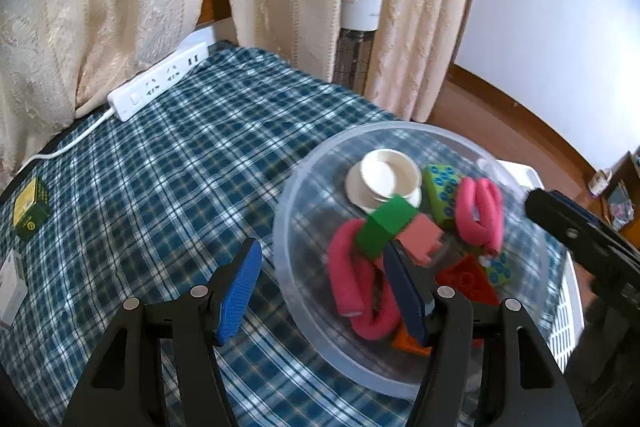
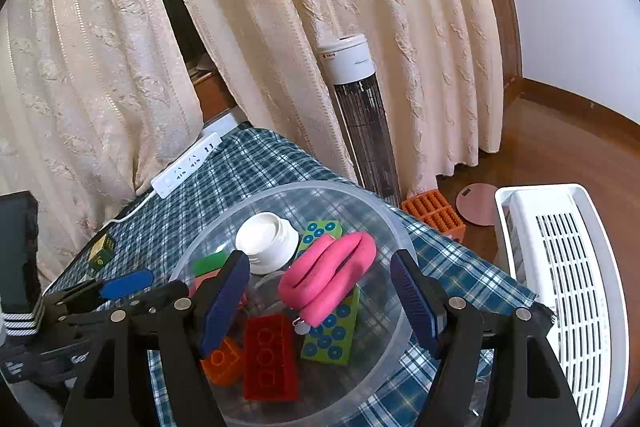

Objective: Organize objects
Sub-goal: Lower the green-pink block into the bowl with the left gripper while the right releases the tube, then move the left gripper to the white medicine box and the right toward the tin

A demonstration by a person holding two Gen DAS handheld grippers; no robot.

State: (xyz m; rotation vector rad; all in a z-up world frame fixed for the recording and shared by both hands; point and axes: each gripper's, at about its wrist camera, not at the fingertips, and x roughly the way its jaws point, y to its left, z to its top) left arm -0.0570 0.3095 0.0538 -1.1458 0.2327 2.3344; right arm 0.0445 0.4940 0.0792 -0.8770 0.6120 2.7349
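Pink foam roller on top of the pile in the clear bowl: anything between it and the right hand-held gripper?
Nothing visible. The pink foam roller lies on top in the clear plastic bowl, exposed between the open right hand-held gripper fingers.

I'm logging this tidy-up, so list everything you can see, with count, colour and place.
Bowl: one, clear plastic, on the checked cloth.
White lid: one, in the bowl.
Pink foam rollers: two, in the bowl.
Toy bricks: red, orange, pink, green, in the bowl.
Dotted green blocks: two, in the bowl.
Power strip: one, white, at the cloth's far edge.
Small box: one, green-yellow, left on the cloth.
Basket: one, white, right.
Tower heater: one, by the curtain.
Left gripper: open.
Right gripper: open, over the bowl.
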